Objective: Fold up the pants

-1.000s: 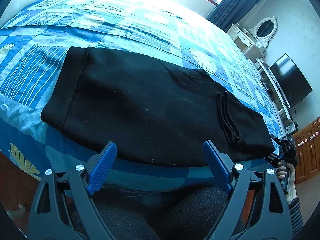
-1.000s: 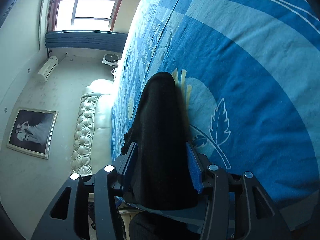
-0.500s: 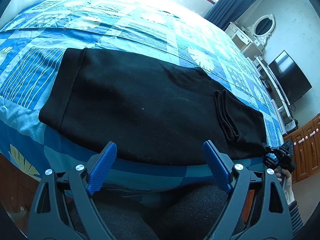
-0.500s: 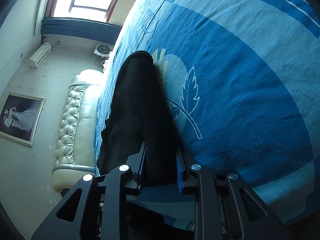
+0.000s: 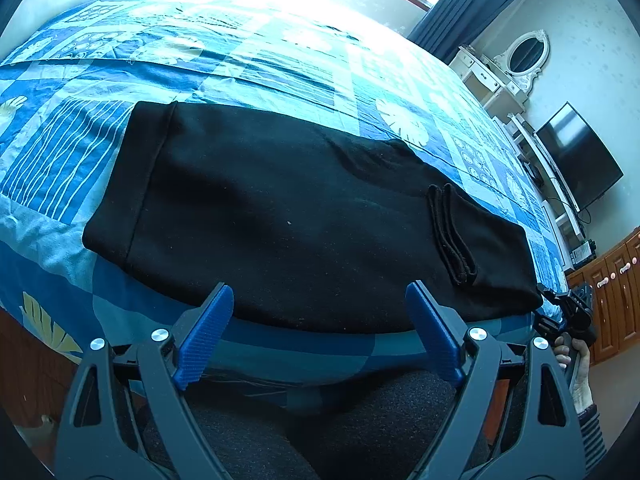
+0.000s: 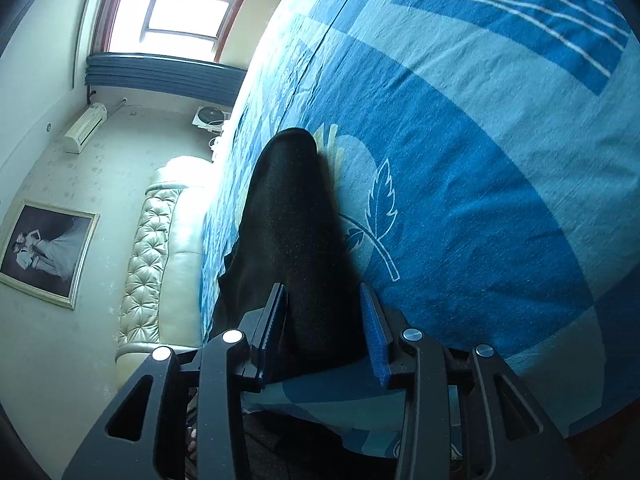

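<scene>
We have the black pants (image 5: 288, 216) lying flat on the bed (image 5: 280, 60), close to the near edge, already folded over once with the leg cuffs (image 5: 452, 236) resting on top.

Our left gripper (image 5: 320, 336) is spread wide and holds nothing. It hangs just in front of the near edge of the pants.

Our right gripper (image 6: 324, 328) is at the folded end of the pants. The black cloth sits between its two blue pads, but we see small gaps on both sides. So we think it is not squeezing the cloth tight, though we cannot be sure.

What could go wrong? If we lift with the right gripper now, the cloth may slip out, because the grip looks loose. If we grab only the top layer, the fold may come apart. The pants are also near the bed edge, so a hard pull toward us may drag them off. The blanket may get pinched too.
</scene>
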Action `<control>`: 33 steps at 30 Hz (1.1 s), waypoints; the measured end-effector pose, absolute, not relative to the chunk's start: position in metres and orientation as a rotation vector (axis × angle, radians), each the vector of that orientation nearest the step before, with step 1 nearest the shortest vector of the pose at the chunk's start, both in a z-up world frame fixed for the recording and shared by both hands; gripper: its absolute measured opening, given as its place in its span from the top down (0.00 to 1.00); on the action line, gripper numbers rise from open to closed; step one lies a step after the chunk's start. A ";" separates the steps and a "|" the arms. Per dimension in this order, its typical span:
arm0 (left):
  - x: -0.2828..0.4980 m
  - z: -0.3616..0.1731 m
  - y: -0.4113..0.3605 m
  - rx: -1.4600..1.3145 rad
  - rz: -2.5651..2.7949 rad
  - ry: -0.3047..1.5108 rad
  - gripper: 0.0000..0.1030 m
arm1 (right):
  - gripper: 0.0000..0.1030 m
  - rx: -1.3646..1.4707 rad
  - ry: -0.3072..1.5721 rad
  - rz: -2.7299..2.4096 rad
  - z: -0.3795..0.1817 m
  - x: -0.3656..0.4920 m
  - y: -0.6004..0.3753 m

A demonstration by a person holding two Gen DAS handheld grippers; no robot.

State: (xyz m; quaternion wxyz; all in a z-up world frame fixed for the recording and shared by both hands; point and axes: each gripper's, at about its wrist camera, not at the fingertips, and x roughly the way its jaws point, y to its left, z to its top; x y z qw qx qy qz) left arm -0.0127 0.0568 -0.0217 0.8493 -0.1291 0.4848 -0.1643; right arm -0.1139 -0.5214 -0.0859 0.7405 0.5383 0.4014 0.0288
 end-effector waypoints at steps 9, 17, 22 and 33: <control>-0.011 -0.022 0.060 -0.269 -0.338 1.020 0.15 | 0.60 1.148 0.801 0.183 -0.045 -0.091 -0.472; -0.009 -0.023 0.066 -0.282 -0.324 1.023 0.15 | 0.60 1.080 0.983 0.445 -0.063 -0.026 -0.351; -0.008 -0.022 0.073 -0.291 -0.310 1.018 0.15 | 0.60 1.113 1.002 0.522 -0.081 -0.004 -0.305; 0.012 -0.029 0.110 -0.344 -0.278 1.039 0.15 | 0.61 1.090 1.041 0.507 -0.093 0.001 -0.282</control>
